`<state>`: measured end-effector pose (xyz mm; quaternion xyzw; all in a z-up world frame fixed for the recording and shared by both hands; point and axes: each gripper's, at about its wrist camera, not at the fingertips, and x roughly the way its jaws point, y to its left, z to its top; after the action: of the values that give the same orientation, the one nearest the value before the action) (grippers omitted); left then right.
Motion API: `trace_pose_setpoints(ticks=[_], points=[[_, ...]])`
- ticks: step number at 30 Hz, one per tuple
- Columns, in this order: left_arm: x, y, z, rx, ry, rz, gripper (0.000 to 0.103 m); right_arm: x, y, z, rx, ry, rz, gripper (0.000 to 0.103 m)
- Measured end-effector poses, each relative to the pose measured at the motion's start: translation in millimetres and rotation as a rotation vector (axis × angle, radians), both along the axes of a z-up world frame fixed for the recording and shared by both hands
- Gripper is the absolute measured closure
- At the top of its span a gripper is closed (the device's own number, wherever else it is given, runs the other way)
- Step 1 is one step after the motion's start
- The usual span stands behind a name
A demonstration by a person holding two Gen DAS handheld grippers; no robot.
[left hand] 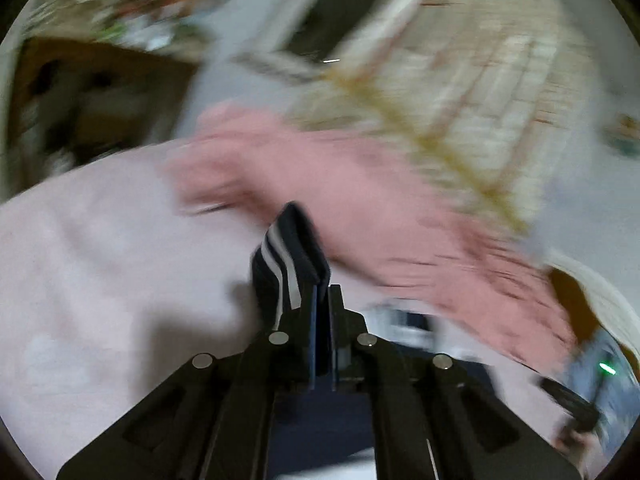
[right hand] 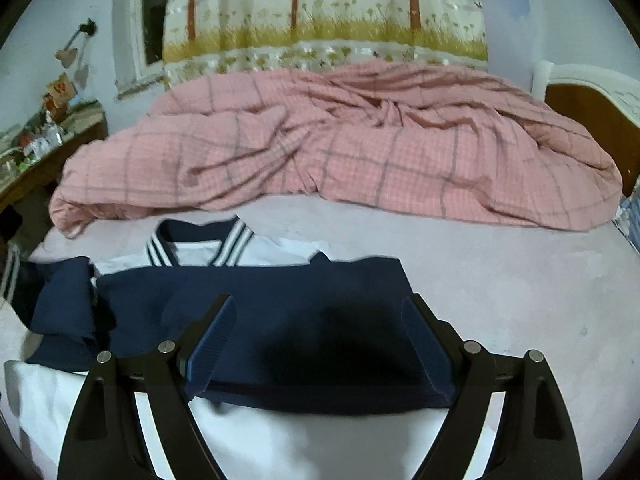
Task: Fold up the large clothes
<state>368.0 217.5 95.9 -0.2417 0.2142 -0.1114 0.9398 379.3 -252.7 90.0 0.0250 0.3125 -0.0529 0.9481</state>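
1. Bedroom; pale pink bed sheet (right hand: pixel 500 280) is the work surface. A rumpled pink checked quilt (right hand: pixel 340 144) lies along the far side, a patterned curtain (right hand: pixel 320 12) behind it.
2. Navy and white jacket (right hand: pixel 256 320) lies on the sheet just in front of the quilt, collar toward it, one sleeve already across the body.
3. Left gripper (left hand: pixel 322 292): jaws clamped on the striped cuff (left hand: pixel 288 256), lifted clear of the sheet. View heavily blurred.
4. Right gripper (right hand: pixel 320 344): jaws wide, empty, hanging over the jacket's navy panel.
5. Risk: cuff grip looks shallow; a fast swing may pull it free.
6. Risk: nothing pins the body, so the sleeve's drag may shift the jacket toward the quilt and skew the fold.
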Motion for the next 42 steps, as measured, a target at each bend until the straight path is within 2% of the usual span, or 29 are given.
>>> trace_pose_setpoints(ticks=[2, 4, 6, 7, 8, 10, 12, 15, 17, 19, 21, 23, 25, 27, 29, 30, 31, 33, 34, 36, 37, 39, 41, 42], points=[[-8.4, -44.2, 16.1, -0.008, -0.054, -0.160, 0.099, -2.3, 3.9, 2.4, -0.020, -0.012, 0.001, 0.017], [-9.2, -78.7, 18.2, 0.002, -0.077, -0.294, 0.099, -2.4, 5.4, 3.0, -0.033, -0.015, -0.001, 0.017], [-3.7, -109.3, 7.9, 0.015, -0.066, -0.373, 0.099, -2.2, 4.7, 2.4, -0.004, -0.006, 0.004, 0.017], [3.8, -123.3, -2.5, 0.012, -0.030, -0.407, 0.099, -1.5, 2.7, 1.8, 0.030, -0.001, 0.010, 0.017], [10.2, -133.3, -12.4, 0.013, 0.004, -0.426, 0.099, -0.6, 0.1, 0.8, 0.065, 0.003, 0.016, 0.017], [23.8, -153.8, -33.4, 0.046, 0.068, -0.428, 0.099, 2.1, -1.7, -5.4, 0.227, 0.024, 0.072, 0.019], [33.0, -168.1, -52.3, 0.056, 0.124, -0.444, 0.099, 4.6, 6.1, -10.1, 0.340, 0.033, 0.184, 0.029], [37.4, -185.3, -74.5, 0.053, 0.179, -0.472, 0.099, 4.0, 21.6, -14.7, 0.408, 0.025, 0.260, 0.030], [36.0, -196.8, -77.9, 0.098, 0.198, -0.492, 0.096, 5.1, 35.2, -19.6, 0.388, 0.034, 0.281, 0.030], [32.8, -201.0, -74.9, 0.133, 0.212, -0.493, 0.086, 7.9, 44.8, -27.0, 0.385, 0.046, 0.291, 0.032], [24.8, -201.9, -66.2, 0.182, 0.179, -0.491, 0.067, 13.4, 52.6, -39.9, 0.427, 0.071, 0.316, 0.036], [22.9, -194.6, -55.3, 0.267, 0.177, -0.440, 0.053, 19.0, 58.1, -52.7, 0.466, 0.095, 0.331, 0.039], [28.6, -163.1, -48.0, 0.278, 0.175, -0.336, 0.053, 26.1, 65.2, -66.0, 0.484, 0.124, 0.337, 0.041], [31.7, -122.8, -40.2, 0.189, 0.158, -0.233, 0.055, 32.4, 73.0, -77.3, 0.535, 0.163, 0.383, 0.041], [33.3, -89.5, -35.0, 0.082, 0.154, -0.225, 0.055, 39.2, 84.1, -90.3, 0.571, 0.212, 0.421, 0.041], [31.1, -76.5, -30.9, 0.077, 0.142, -0.195, 0.055, 41.6, 89.3, -97.1, 0.540, 0.234, 0.399, 0.041], [27.4, -66.2, -26.0, 0.105, 0.126, -0.137, 0.054, 42.2, 92.0, -101.8, 0.513, 0.238, 0.379, 0.041], [23.0, -54.0, -19.7, 0.195, 0.108, -0.027, 0.054, 43.4, 99.0, -110.7, 0.443, 0.230, 0.361, 0.041], [22.4, -49.0, -19.1, 0.203, 0.104, -0.010, 0.054, 42.9, 101.7, -111.0, 0.424, 0.226, 0.375, 0.040], [23.5, -38.2, -20.5, 0.122, 0.097, -0.040, 0.054, 42.5, 110.1, -110.7, 0.413, 0.226, 0.450, 0.036], [22.4, -33.4, -20.6, 0.065, 0.081, -0.069, 0.054, 43.9, 113.8, -110.3, 0.415, 0.243, 0.484, 0.029], [20.1, -35.8, -18.6, 0.033, 0.054, -0.120, 0.054, 42.7, 121.1, -112.8, 0.360, 0.250, 0.471, 0.028], [17.8, -43.8, -14.6, 0.073, 0.039, -0.128, 0.054, 41.8, 123.6, -113.5, 0.312, 0.238, 0.437, 0.050], [16.6, -48.0, -12.3, 0.091, 0.033, -0.130, 0.054, 42.6, 122.8, -114.1, 0.313, 0.235, 0.440, 0.074]])
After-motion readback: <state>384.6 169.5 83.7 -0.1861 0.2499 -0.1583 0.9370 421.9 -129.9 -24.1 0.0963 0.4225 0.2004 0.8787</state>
